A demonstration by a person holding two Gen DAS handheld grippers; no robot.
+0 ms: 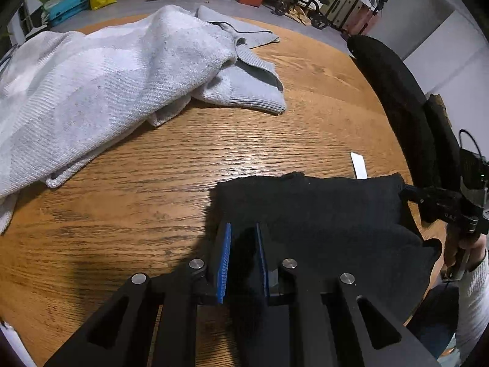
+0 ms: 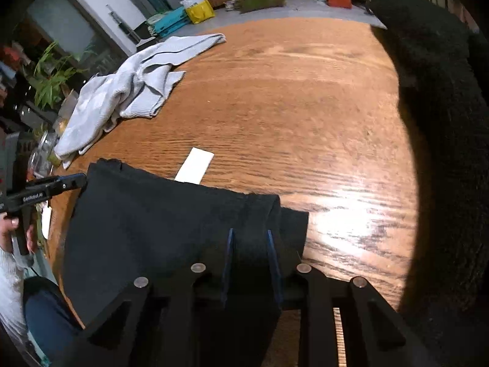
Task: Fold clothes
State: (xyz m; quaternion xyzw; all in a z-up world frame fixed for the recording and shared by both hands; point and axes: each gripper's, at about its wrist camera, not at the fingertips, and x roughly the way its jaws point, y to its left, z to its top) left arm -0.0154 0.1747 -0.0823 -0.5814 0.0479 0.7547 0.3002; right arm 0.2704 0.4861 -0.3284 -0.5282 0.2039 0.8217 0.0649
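A black garment [image 1: 321, 208] [image 2: 152, 220] lies at the near edge of the round wooden table [image 1: 152, 183] [image 2: 290, 91]. My left gripper [image 1: 243, 226] is shut on its left edge, with black cloth between the blue pads [image 1: 224, 263]. My right gripper [image 2: 250, 231] is shut on a rolled fold at the garment's right end. Each gripper shows in the other's view: the right gripper [image 1: 409, 192] at the garment's right corner, the left gripper [image 2: 76, 180] at its left corner. A pale grey knit sweater [image 1: 91, 85] [image 2: 122, 91] lies crumpled on the far left of the table.
A white paper strip [image 1: 359, 165] [image 2: 195, 165] lies just beyond the black garment. A long band of black fuzzy fabric [image 1: 397, 91] [image 2: 443, 122] runs along the table's right edge. Boxes, bags and carts stand on the floor behind. A person's hand [image 2: 9, 232] holds the left gripper's handle.
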